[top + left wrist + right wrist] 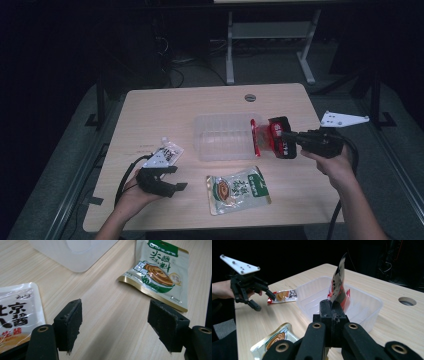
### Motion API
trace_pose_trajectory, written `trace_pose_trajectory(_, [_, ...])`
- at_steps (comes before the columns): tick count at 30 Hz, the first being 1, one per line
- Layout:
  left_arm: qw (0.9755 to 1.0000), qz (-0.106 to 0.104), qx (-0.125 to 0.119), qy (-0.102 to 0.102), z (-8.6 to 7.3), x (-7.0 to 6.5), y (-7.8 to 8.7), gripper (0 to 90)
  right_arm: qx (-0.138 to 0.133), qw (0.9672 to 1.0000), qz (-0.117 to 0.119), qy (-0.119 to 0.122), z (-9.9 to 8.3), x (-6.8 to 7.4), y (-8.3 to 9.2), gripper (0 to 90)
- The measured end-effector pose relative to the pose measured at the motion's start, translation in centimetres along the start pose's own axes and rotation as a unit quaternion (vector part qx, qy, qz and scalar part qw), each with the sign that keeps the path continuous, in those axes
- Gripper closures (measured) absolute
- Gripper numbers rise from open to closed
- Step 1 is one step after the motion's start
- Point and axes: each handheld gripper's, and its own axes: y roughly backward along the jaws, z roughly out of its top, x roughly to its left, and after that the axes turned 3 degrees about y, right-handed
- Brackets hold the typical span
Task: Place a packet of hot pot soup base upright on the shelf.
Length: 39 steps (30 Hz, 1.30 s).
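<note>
While the left gripper (pixel 176 178) hangs low over the near left part of the desk (pixel 150 107), its jaws stand wide apart with bare wood between the pads (pixel 72 325) and nothing held. Just beside its left jaw, in the left gripper view, lies a white sauce packet (pixel 17 312) with black characters, flat on the desk; whether the jaw touches it cannot be told. Ahead and to the right of the same gripper lies a green-and-white sauce pouch (pixel 160 272), flat, label up, apart from both jaws. Straight ahead, farther off, sits the clear plastic tub (pixel 222 136), its near corner showing at the top of the left gripper view.

Right gripper (pixel 333 307): jaws fully closed, pinching the lower edge of a red packet (pixel 338 282). That packet stands nearly upright from the pads, tilted a little, and hangs over the tub's right end, with its far part inside the rim. Beyond the tub from this gripper, the white packet lies near the left gripper. Close below the right gripper's own arms, the green pouch lies on the desk. A round cable hole (pixel 250 97) sits in the desk past the tub.
</note>
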Motion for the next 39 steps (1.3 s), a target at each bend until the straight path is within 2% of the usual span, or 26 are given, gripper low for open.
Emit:
trace_pose_trajectory(10, [0.9998, 0.010, -0.006, 0.013, -0.5, -0.1, 0.6, 27.4, 0.000, 0.9999, -0.015, 0.002, 1.2, -1.2, -1.1, 90.0])
trace_pose_trajectory(18, [0.9999, 0.008, -0.005, 0.009, -0.4, 0.0, 0.5, 27.4, 0.003, 0.9995, -0.032, 0.001, 1.9, -2.2, -2.4, 90.0])
trace_pose_trajectory(30, [1.0000, 0.001, -0.004, 0.006, -0.3, 0.1, 0.2, 27.4, 0.006, 0.9989, -0.043, -0.017, 1.7, -3.2, -4.2, 90.0])
trace_pose_trajectory(39, [1.0000, -0.003, -0.002, 0.008, -0.3, 0.0, -0.1, 27.4, 0.017, 0.9986, -0.046, -0.022, 1.0, -3.4, -5.2, 90.0])
